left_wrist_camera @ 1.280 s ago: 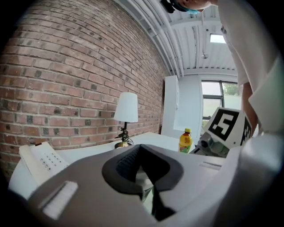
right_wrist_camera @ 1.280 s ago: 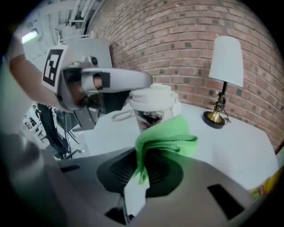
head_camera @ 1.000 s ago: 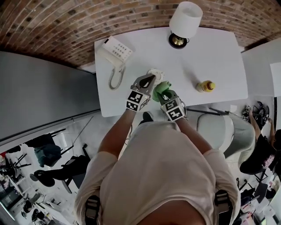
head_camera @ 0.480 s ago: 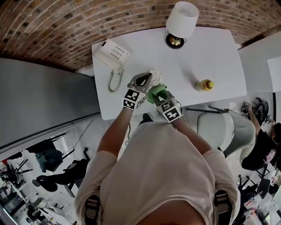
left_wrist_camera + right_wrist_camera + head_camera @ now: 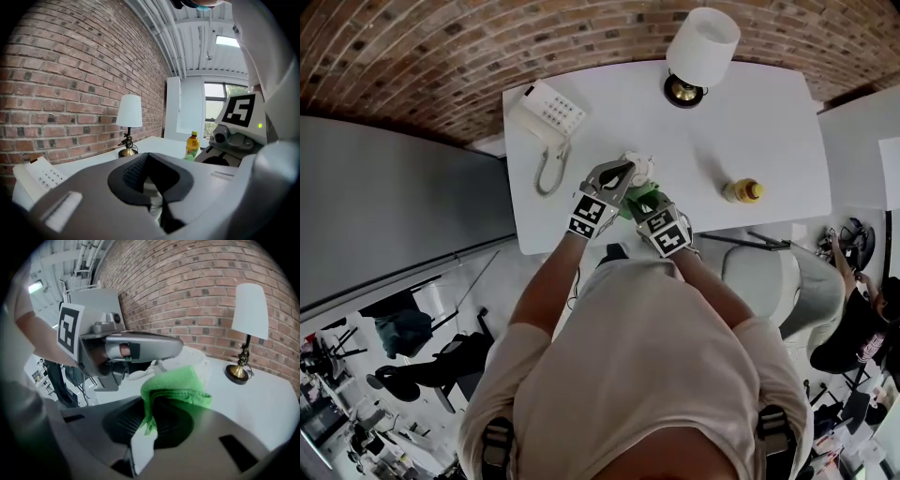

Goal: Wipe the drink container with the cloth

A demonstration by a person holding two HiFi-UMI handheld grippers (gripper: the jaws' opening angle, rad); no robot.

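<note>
Left gripper (image 5: 617,175) shown clamped on white drink container (image 5: 638,167), placed over front middle of white rectangular tabletop (image 5: 769,122). Right gripper (image 5: 648,208) shown closed on folded green cloth (image 5: 177,383); cloth laid against near side of container. Grippers positioned just beside each other. White corded telephone (image 5: 548,108) seen at left rear of tabletop, white-shaded brass-based lamp (image 5: 701,42) at rear, small yellow capped bottle (image 5: 742,191) at right, well apart from grippers.

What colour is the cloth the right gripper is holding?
Bright green. The cloth, pinched in the right gripper, shows best in the right gripper view.
</note>
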